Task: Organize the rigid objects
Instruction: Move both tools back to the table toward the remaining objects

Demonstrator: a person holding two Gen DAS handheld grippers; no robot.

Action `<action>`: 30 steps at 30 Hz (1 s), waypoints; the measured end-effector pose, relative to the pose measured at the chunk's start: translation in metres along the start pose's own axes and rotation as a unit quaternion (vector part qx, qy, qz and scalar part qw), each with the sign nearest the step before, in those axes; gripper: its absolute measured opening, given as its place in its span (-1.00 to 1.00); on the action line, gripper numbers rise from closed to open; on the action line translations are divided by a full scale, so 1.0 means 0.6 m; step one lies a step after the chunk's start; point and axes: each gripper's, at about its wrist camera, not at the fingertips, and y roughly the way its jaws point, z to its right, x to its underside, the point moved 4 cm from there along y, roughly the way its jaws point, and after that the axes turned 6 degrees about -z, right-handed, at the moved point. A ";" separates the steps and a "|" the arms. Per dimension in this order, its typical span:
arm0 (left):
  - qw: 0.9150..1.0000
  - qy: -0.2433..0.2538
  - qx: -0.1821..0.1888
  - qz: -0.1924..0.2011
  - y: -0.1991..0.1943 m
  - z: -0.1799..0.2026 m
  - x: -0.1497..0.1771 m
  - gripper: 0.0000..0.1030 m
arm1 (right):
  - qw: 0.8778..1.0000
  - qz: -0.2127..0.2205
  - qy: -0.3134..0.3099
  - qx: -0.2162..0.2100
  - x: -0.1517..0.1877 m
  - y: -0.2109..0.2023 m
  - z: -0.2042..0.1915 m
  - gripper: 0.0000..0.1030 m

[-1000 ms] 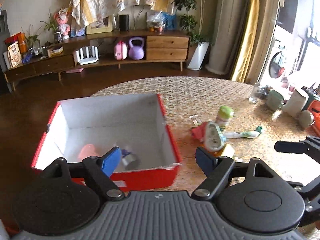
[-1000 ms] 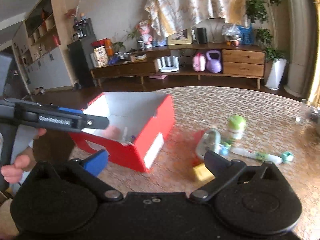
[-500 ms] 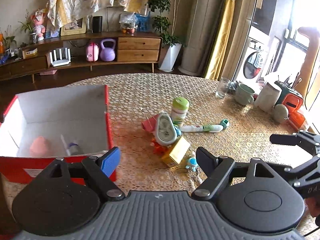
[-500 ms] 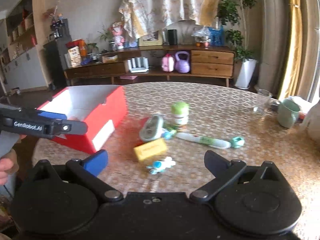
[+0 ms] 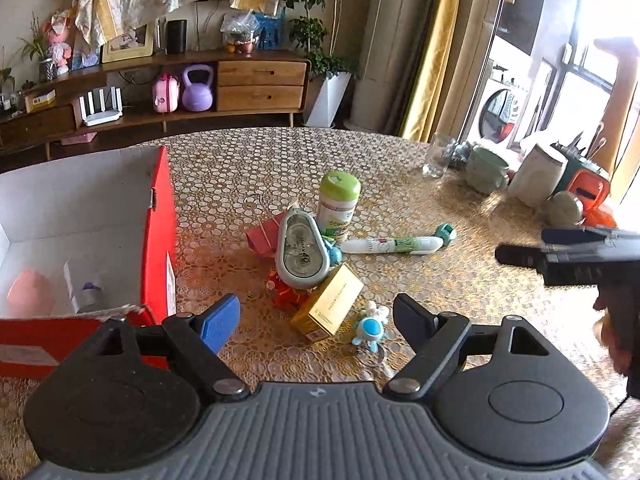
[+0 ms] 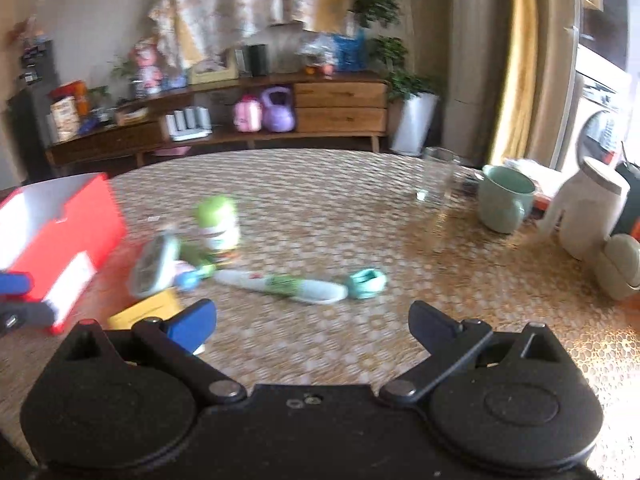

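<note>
1. Left wrist view: the left gripper [image 5: 316,316] hangs above the desk [image 5: 460,280] with its fingers spread wide and nothing between them.
2. Just ahead of the gap lie a yellow box [image 5: 328,304] and a small blue-and-white toy [image 5: 370,326]; beyond them a grey oval case [image 5: 300,250] leans among red pieces, with a green-capped bottle [image 5: 338,204] upright behind it.
3. A white pen [image 5: 394,245] lies ahead and to the right of the gripper.
4. To its left stands the red box [image 5: 162,240], holding a pink object [image 5: 28,298] and a small bottle [image 5: 86,292].
5. Right wrist view, blurred: the right gripper [image 6: 312,324] is also spread wide and empty.
6. The pen [image 6: 288,285] lies just ahead of it; the yellow box [image 6: 148,310] sits beside its left finger, with the red box [image 6: 64,240] farther left.
7. A green mug [image 6: 504,198] and a glass [image 6: 436,176] stand far ahead to the right.
</note>
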 end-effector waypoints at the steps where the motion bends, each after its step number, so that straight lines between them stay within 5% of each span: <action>1: 1.000 0.003 -0.004 0.001 0.008 0.002 -0.001 0.63 | 1.000 -0.002 0.004 0.006 -0.004 0.012 0.006 0.98; 8: 1.000 0.021 -0.001 -0.010 0.066 0.011 0.005 0.63 | 0.998 -0.027 0.034 0.048 -0.026 0.102 0.044 0.95; 12: 0.999 0.031 -0.031 -0.006 0.095 0.014 0.007 0.63 | 0.996 -0.034 0.049 0.071 -0.034 0.139 0.058 0.93; 30: 0.993 0.105 -0.059 0.000 0.159 0.034 0.017 0.63 | 0.986 -0.086 0.114 0.092 -0.037 0.222 0.071 0.10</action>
